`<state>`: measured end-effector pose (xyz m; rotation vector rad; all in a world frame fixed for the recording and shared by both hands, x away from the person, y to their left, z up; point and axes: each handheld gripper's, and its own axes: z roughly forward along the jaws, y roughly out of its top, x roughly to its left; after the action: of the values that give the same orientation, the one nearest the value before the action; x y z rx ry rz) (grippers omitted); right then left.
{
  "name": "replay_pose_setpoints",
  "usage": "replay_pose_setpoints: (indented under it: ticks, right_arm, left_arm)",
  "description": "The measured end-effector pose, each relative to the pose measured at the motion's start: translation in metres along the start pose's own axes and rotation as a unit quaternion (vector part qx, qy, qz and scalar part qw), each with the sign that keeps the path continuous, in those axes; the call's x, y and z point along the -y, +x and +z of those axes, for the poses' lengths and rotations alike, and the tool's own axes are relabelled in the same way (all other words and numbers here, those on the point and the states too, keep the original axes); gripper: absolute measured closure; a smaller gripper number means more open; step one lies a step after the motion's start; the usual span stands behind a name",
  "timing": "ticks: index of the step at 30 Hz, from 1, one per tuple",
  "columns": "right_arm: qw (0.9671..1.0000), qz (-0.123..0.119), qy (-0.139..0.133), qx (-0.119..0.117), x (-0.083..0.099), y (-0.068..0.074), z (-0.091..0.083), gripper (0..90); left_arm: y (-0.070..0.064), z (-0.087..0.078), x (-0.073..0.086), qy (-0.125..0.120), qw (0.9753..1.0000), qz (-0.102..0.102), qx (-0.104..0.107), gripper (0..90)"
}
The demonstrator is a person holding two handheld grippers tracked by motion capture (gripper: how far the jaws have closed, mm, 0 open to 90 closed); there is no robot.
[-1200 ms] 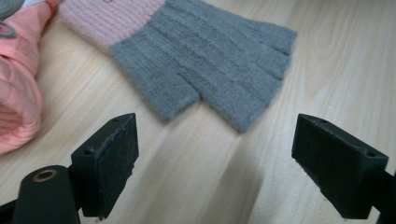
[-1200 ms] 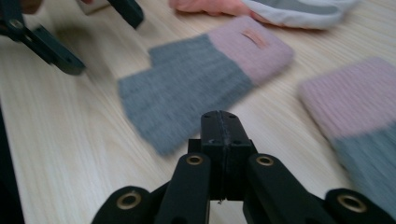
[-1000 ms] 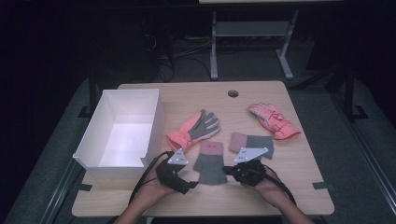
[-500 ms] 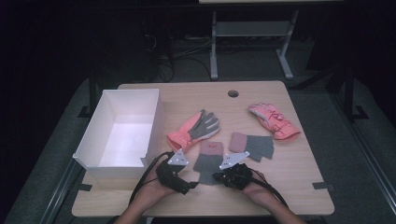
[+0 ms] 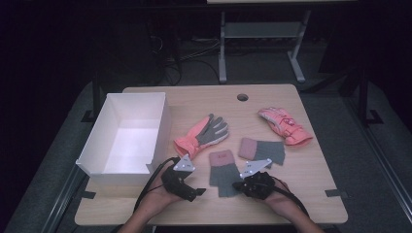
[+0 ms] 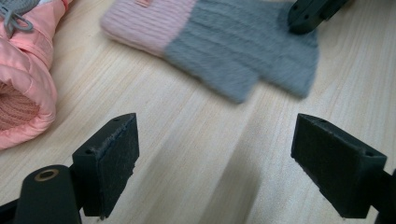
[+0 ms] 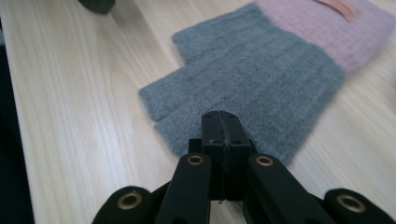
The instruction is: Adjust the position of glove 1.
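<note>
Wooden bench (image 5: 311, 165) under dim light: right gripper (image 7: 220, 126) jaws clenched on the fingerless glove's (image 5: 222, 172) grey edge, lower centre of frame, likely to lift it. Left gripper (image 6: 215, 154) waits released beside it.

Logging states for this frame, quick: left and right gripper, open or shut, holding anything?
Left gripper: open, jaws wide apart over bare wood, holding nothing.
Right gripper: shut, jaws pressed together at the edge of the grey knit mitten with pink cuff; grip unclear.
</note>
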<state>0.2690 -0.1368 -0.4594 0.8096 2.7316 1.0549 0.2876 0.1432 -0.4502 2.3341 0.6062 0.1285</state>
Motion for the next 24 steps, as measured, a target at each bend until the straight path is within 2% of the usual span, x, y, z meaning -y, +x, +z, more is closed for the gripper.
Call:
replay_pose_setpoints:
  ticks: [5,10,14,15,16,19,21,24]
  right_arm:
    - [0.9999,0.008,0.007,0.003,0.011,-0.006,-0.012,89.9]
    - [0.9995,0.024,0.011,0.015,0.032,-0.018,-0.032,89.9]
    - [0.9989,0.038,0.010,0.025,0.048,-0.029,-0.047,89.9]
    - [0.9987,0.042,0.009,0.028,0.051,-0.031,-0.049,89.9]
    - [0.9985,0.045,0.007,0.030,0.051,-0.033,-0.051,89.9]
    - [0.9980,0.053,-0.013,0.031,0.048,-0.033,-0.056,89.9]
    - [0.9981,0.053,-0.012,0.030,0.047,-0.033,-0.056,89.9]
    - [0.9981,0.053,-0.006,0.032,0.049,-0.034,-0.056,89.9]
  left_arm:
    - [0.000,0.000,0.000,0.000,1.0000,0.000,0.000,14.9]
    - [-0.001,0.000,-0.001,-0.001,1.0000,0.001,0.003,15.4]
    - [-0.003,0.002,-0.002,-0.005,1.0000,-0.002,0.006,19.8]
    - [-0.003,0.001,-0.003,-0.001,1.0000,0.003,0.007,22.1]
    - [-0.004,0.002,-0.005,-0.006,0.9999,-0.002,0.008,23.9]
    - [0.000,0.000,-0.015,-0.012,0.9999,0.004,0.012,38.4]
    - [0.002,0.002,-0.024,-0.019,0.9996,0.002,0.020,52.3]
    - [0.004,0.004,-0.032,-0.011,0.9996,0.007,0.026,71.4]
